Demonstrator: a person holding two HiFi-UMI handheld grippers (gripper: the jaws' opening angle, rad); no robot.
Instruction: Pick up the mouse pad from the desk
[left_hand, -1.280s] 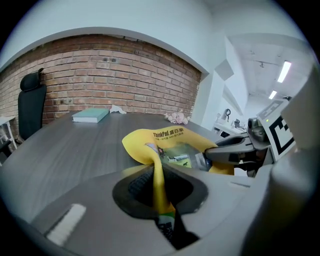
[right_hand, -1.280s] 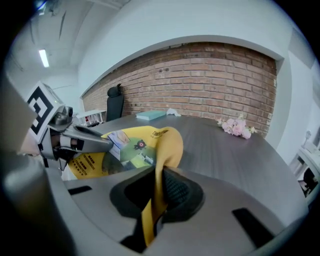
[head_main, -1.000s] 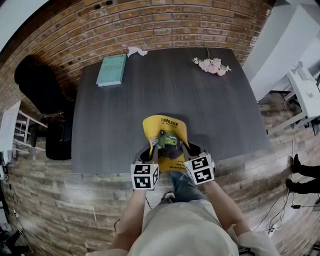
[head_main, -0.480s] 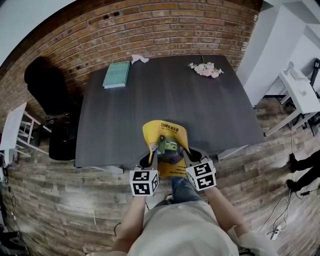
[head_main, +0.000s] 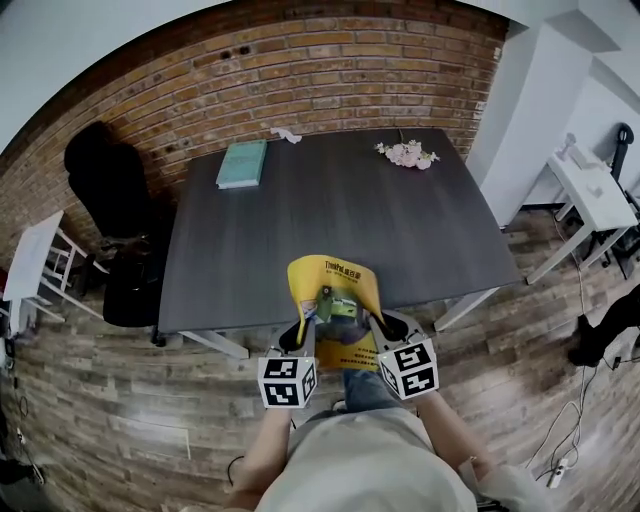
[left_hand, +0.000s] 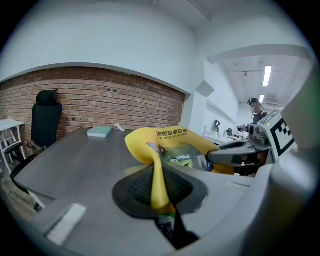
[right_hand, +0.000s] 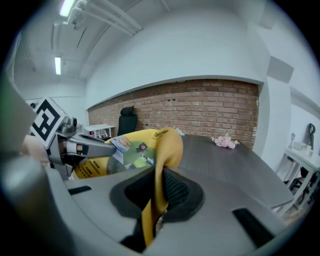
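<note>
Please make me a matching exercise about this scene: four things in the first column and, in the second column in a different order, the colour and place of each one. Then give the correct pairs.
Column one
1. mouse pad
2. book
3. flowers
4. chair

Column two
a. pink, near the far right corner of the desk
b. black, on the floor to the left of the desk
c. yellow, bent, clamped by the left gripper and the right gripper
d. teal, flat near the far left corner of the desk

Pairs: 1-c; 2-d; 3-a; 4-b
</note>
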